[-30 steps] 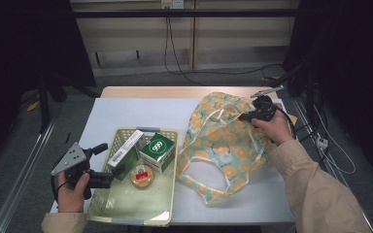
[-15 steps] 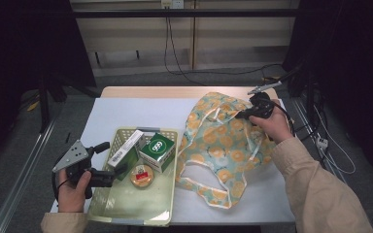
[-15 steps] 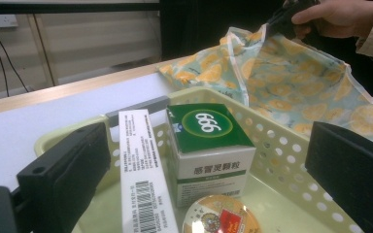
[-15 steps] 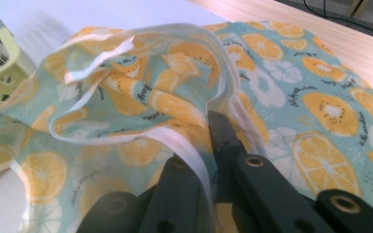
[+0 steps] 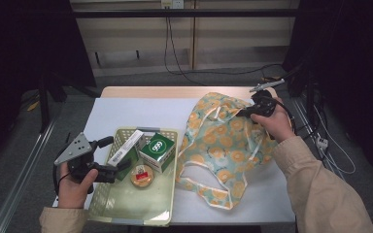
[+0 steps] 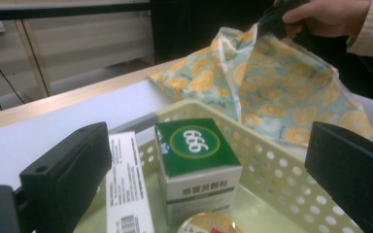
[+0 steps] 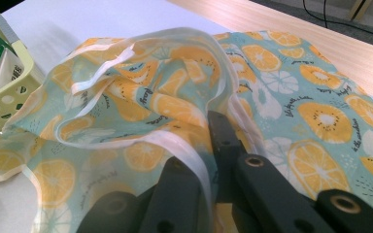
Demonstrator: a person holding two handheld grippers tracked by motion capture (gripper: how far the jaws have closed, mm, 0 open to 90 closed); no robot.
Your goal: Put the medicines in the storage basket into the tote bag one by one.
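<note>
High view: right gripper at the far right of the table, jaws pressed together on the rim of the orange-print bag, lifting that edge. Bag lies spread on the white table, just right of the basket. Left gripper hangs over the basket's left rim, jaws spread, nothing between them. Basket holds a green box, a long white box beside it, and a small round tin in front.

Left gripper view: both black jaws stand wide apart at the frame's sides, empty. Between them, farther off, the green box upright in the basket, the white box leaning at its left, tin top at the bottom edge. Bag behind the basket, its top edge raised by the right gripper in the person's hand.

Right gripper view: jaws closed, pinching the bag's white-trimmed rim; bag fabric bunched ahead, mouth partly open. Basket corner at left.
</note>
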